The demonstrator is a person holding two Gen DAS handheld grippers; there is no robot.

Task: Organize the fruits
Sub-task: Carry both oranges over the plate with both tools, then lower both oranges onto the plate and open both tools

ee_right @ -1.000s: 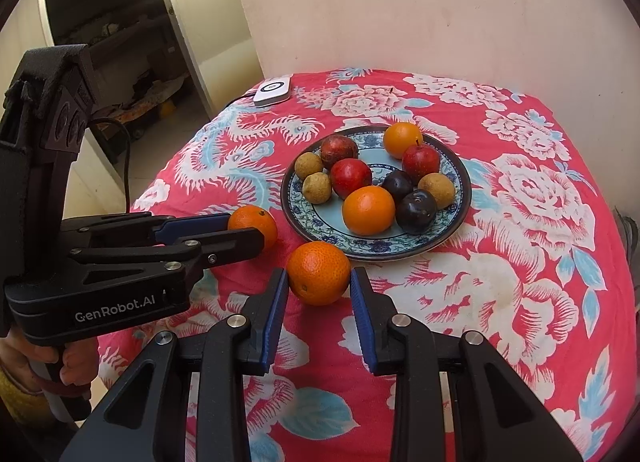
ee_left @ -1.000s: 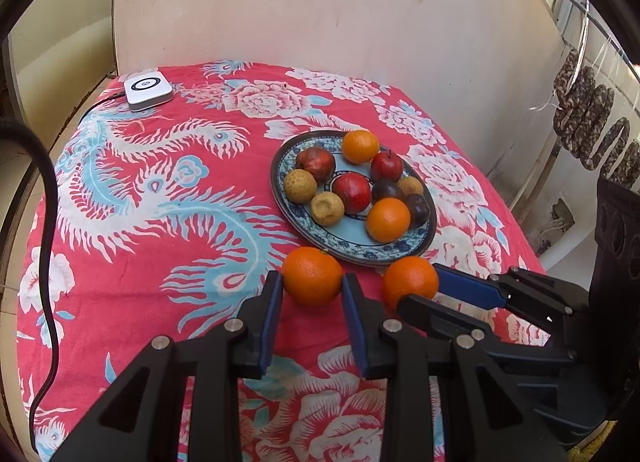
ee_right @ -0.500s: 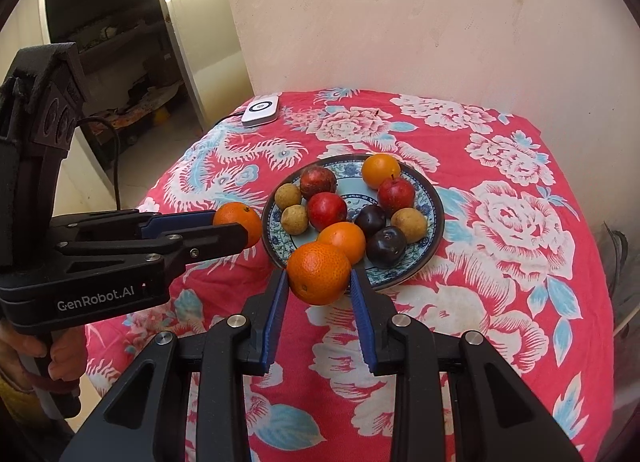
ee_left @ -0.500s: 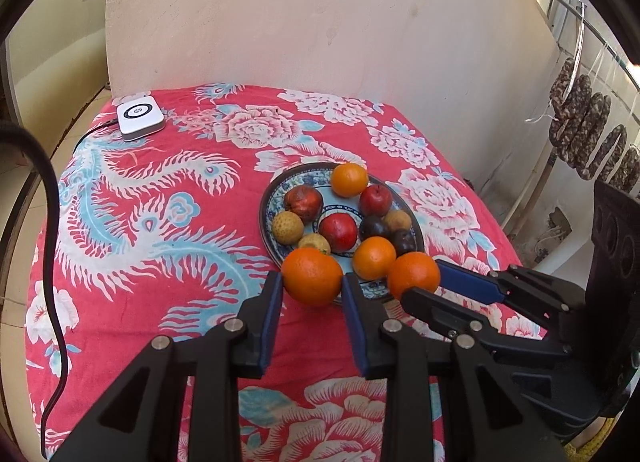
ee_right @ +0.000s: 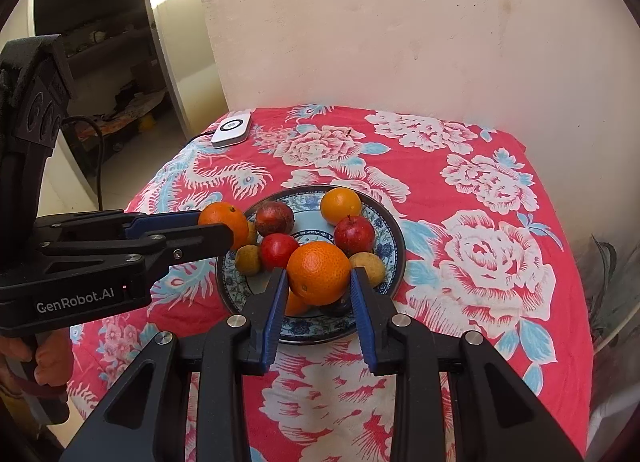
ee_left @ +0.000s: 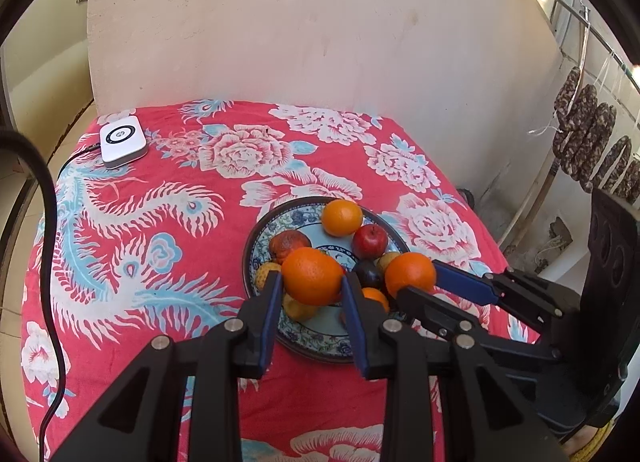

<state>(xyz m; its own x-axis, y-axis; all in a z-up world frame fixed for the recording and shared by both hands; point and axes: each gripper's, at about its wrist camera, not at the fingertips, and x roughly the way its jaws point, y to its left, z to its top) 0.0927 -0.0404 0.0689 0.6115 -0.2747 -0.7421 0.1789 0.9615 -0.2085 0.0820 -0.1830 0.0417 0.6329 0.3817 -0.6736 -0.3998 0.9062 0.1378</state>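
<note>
My left gripper point(ee_left: 310, 290) is shut on an orange point(ee_left: 312, 275), held above the near-left part of the patterned blue plate point(ee_left: 260, 230). My right gripper point(ee_right: 319, 286) is shut on a second orange point(ee_right: 318, 272), lifted over the plate's point(ee_right: 394, 238) front rim. Each gripper shows in the other's view: the right gripper point(ee_left: 416, 282) with its orange point(ee_left: 410, 273), the left gripper point(ee_right: 218, 228) with its orange point(ee_right: 222, 218). On the plate lie another orange point(ee_right: 341, 205), red apples point(ee_right: 354, 235), dark plums and small yellow-brown fruits, partly hidden behind the held oranges.
A red floral cloth point(ee_left: 160, 230) covers the table. A small white device point(ee_left: 122, 138) with a black cable point(ee_left: 48, 222) sits at the far left corner. A plain wall stands behind. A hand point(ee_right: 52, 358) grips the left tool's handle. Dark sausages point(ee_left: 588, 142) hang at right.
Both grippers have risen off the cloth with their oranges and moved forward, from just in front of the plate to above its near side.
</note>
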